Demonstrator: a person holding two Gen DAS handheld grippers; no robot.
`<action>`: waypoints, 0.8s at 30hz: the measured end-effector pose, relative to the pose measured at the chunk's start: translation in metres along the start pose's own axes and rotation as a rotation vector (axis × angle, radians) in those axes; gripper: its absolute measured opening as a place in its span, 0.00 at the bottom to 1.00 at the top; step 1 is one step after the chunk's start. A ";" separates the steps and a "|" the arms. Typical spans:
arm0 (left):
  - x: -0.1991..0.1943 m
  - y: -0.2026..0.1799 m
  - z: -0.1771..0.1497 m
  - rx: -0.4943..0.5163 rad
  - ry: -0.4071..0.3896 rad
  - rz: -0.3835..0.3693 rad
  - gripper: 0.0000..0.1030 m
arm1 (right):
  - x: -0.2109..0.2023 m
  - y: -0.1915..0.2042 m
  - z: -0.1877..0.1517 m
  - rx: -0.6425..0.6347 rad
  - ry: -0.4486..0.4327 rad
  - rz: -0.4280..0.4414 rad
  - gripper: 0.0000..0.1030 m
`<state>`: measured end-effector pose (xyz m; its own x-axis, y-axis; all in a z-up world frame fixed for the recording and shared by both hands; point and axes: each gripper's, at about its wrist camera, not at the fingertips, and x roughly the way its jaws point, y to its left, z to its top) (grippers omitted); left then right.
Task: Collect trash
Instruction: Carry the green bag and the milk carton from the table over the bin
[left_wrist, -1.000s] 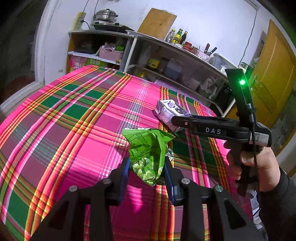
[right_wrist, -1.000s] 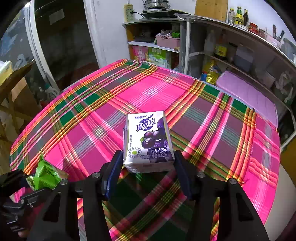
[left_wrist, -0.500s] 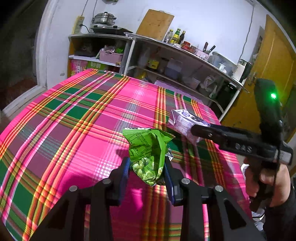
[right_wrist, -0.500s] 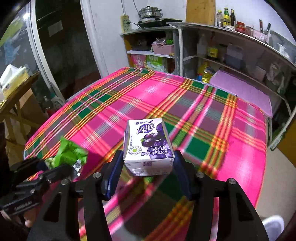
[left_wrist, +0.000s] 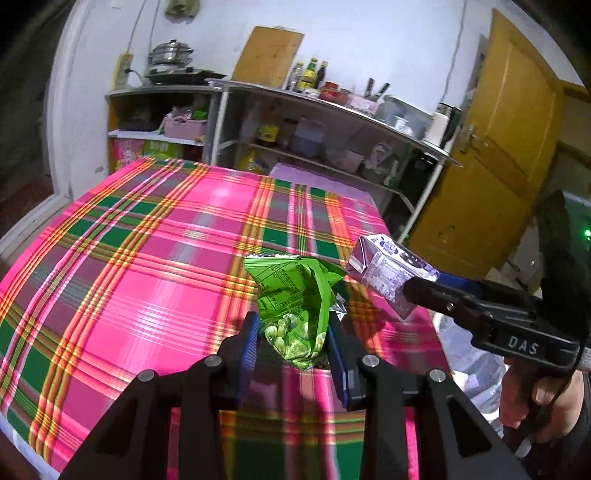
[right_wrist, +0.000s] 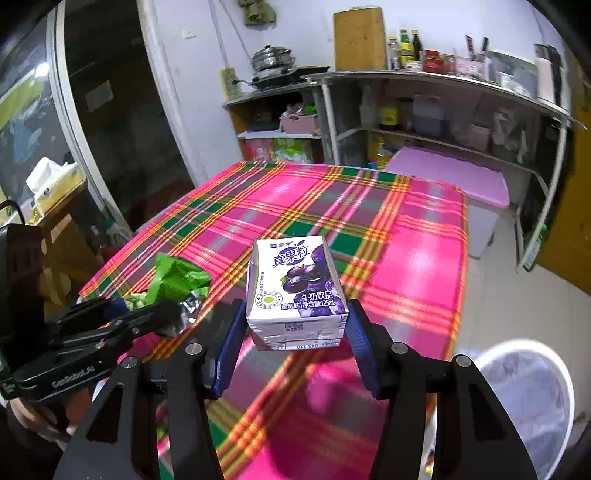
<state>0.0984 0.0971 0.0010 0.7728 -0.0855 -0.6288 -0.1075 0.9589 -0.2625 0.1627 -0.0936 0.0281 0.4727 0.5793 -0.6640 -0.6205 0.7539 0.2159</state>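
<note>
left gripper (left_wrist: 291, 343) clamped on green snack bag (left_wrist: 295, 299), lifted off plaid table (left_wrist: 147, 258) | right gripper (right_wrist: 293, 332) gripping drink carton (right_wrist: 295, 291) upright | white bin (right_wrist: 532, 398) below right (likely drop point)

Crinkled foil snack bag (left_wrist: 295, 299): bright green, silver inner lining. Small cardboard drink carton (right_wrist: 295, 291): white and purple, grape print. Plaid tablecloth (left_wrist: 147, 266): pink, green squares, orange-yellow stripes. Gripper pads (right_wrist: 225, 354): blue.
</note>
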 end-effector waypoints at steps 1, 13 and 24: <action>-0.002 -0.007 -0.002 0.010 0.002 -0.009 0.34 | -0.005 -0.002 -0.004 0.007 -0.004 -0.002 0.53; -0.018 -0.066 -0.024 0.094 0.031 -0.094 0.34 | -0.069 -0.026 -0.045 0.092 -0.062 -0.077 0.53; -0.023 -0.102 -0.037 0.160 0.050 -0.155 0.34 | -0.102 -0.046 -0.064 0.132 -0.093 -0.129 0.54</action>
<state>0.0688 -0.0090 0.0157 0.7403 -0.2448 -0.6262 0.1139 0.9636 -0.2420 0.1022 -0.2073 0.0402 0.6023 0.4968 -0.6249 -0.4668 0.8542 0.2293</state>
